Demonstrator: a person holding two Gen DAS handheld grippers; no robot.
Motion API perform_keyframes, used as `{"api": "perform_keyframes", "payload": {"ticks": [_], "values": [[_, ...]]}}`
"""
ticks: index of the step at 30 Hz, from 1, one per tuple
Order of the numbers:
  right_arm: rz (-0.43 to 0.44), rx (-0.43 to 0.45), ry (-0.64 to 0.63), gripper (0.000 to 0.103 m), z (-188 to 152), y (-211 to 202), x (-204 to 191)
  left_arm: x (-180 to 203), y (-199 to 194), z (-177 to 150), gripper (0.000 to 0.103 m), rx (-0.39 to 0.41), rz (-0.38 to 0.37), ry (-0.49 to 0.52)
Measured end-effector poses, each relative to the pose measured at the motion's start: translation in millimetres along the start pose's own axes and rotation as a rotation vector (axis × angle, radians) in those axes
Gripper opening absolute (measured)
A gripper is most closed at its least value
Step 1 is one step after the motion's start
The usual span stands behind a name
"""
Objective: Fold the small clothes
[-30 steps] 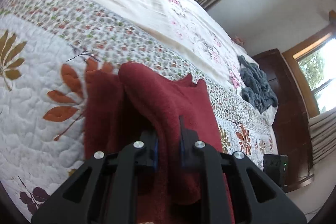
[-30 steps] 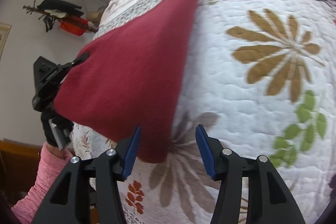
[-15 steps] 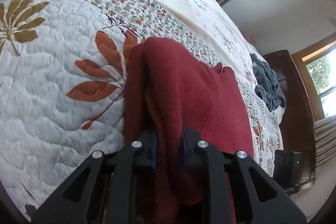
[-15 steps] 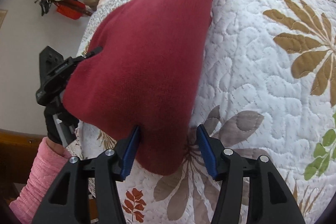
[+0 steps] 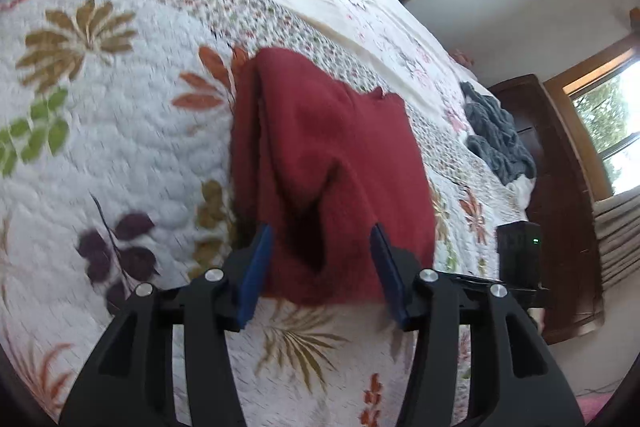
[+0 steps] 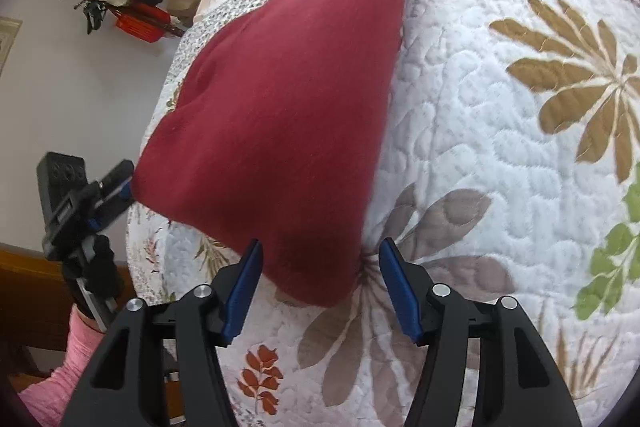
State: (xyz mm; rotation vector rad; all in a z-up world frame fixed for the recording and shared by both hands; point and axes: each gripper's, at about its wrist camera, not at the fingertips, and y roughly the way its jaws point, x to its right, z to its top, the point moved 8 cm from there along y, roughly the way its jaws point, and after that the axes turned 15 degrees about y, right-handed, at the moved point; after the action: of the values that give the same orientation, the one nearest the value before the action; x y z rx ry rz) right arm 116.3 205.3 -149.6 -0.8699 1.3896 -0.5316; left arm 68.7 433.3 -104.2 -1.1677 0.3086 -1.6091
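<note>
Item: red garment (image 5: 332, 163), frame centre, on bed (image 5: 120, 131) | fold: apparently doubled, lumpy | left tool (image 5: 320, 259): released | right tool (image 6: 320, 267): released | left: flattening, grey garment (image 5: 496, 135), upper right.

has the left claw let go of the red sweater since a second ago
Yes. The left claw, clamped on the red sweater before, is now open and drawn back toward the quilt's near edge; the sweater lies on the quilt.

Dark red knit garment (image 5: 332, 163) lies folded on the quilt (image 5: 120, 131).
</note>
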Motion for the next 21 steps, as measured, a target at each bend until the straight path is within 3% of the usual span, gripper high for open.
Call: {"api": "perform_keyframes", "payload": {"ticks": [3,5,6,10,14,17,21], "values": [[0.003,-0.014,0.010,0.061,0,9,-1,-2,10,-2,0.045,-0.011,-0.008,-0.018],[0.012,-0.029,0.021,0.061,1,15,-3,1,19,-3,0.014,-0.024,-0.061,-0.034],[0.014,-0.038,0.028,0.055,1,17,-2,3,22,-4,0.007,-0.033,-0.070,-0.041],[0.021,-0.032,0.021,0.031,2,13,-8,5,10,-3,0.004,0.002,-0.079,-0.029],[0.044,-0.026,0.022,0.026,-1,7,-10,-16,0,-16,0.004,-0.003,-0.052,-0.045],[-0.015,-0.040,0.017,0.026,-3,21,-4,-36,19,-35,0.004,-0.058,-0.013,-0.050],[-0.040,-0.047,0.025,0.026,-1,31,2,-45,32,-37,0.005,-0.041,-0.030,-0.079]]}}
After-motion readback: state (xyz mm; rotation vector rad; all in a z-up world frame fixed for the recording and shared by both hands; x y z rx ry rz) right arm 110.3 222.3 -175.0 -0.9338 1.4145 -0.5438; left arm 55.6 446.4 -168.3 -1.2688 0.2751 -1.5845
